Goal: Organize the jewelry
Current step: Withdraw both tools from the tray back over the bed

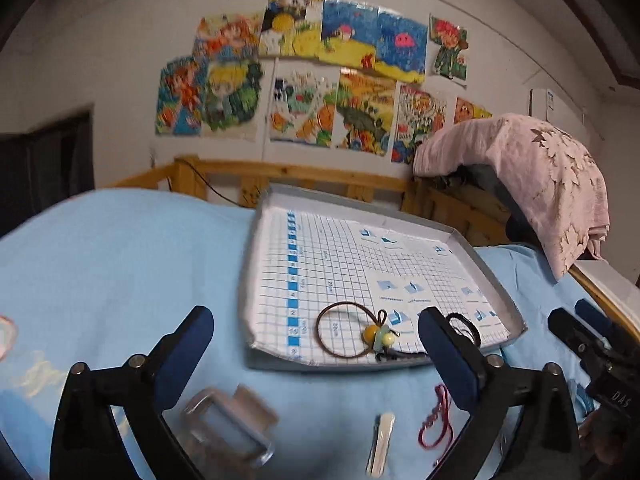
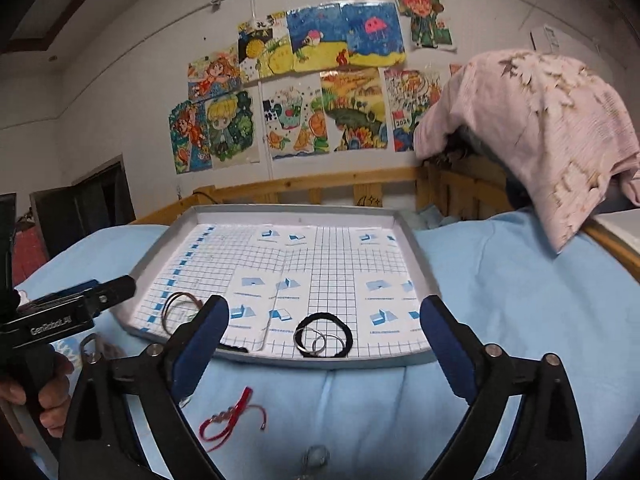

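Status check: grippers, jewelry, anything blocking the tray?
Left gripper and right gripper open, empty. Brown beaded hair tie and black hair tie in tray. Red cord bracelet on blue sheet, path unobstructed.

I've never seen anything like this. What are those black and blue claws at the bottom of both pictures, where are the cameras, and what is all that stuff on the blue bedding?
There is no robot here. A person holds a two-finger gripper in each hand, and each gripper carries a wide-angle camera looking forward along its fingers. One picture is from the left gripper, the other from the right gripper.

Both stand open and hold nothing.

On the blue blanket lies a shallow grey tray lined with gridded paper. In it are a brown hair tie with beads and a black hair tie with two metal rings.

Outside the tray lie a red cord bracelet, a clear hair claw and a pale hair clip, not yet sorted.
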`<action>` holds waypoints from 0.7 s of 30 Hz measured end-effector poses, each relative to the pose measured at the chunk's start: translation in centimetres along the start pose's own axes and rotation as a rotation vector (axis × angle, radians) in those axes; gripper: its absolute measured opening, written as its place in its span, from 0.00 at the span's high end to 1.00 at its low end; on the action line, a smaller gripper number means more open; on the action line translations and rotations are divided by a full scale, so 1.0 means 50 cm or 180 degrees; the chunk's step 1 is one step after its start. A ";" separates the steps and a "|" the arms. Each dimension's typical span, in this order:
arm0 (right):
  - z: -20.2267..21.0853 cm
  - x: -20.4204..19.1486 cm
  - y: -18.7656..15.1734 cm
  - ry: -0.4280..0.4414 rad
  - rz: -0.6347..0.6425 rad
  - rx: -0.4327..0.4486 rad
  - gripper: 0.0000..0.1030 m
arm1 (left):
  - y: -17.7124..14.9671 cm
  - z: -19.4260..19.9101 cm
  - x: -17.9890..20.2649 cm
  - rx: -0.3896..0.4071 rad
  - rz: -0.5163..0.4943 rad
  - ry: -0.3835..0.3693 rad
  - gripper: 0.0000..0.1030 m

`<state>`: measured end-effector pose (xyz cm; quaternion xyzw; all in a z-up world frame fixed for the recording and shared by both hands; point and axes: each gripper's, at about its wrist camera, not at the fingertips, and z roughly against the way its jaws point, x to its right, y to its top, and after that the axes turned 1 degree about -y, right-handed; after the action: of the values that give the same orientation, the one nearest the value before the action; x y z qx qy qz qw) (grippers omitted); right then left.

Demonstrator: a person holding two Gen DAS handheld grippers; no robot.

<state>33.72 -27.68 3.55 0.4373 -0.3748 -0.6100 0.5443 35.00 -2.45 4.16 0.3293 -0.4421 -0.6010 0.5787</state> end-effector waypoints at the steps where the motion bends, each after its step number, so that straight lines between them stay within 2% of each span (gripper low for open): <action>1: 0.014 -0.002 0.002 0.0009 0.0017 0.0019 0.06 | -0.005 0.017 0.000 0.0020 -0.0016 0.0008 0.00; 3: 0.049 -0.008 0.001 0.0016 0.0054 0.0073 0.01 | -0.017 0.050 0.000 0.0047 -0.0039 0.0038 0.00; 17: 0.275 -0.028 -0.075 0.0071 0.0156 0.0452 0.02 | -0.106 0.264 -0.004 0.0245 -0.0144 0.0088 0.00; 21: 0.310 -0.036 -0.098 0.0055 0.0217 0.0431 0.02 | -0.136 0.306 -0.009 0.0259 -0.0160 0.0115 0.00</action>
<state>17.56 -25.58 4.42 0.4654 -0.4252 -0.5606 0.5370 18.41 -0.10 3.93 0.3743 -0.4472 -0.5908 0.5575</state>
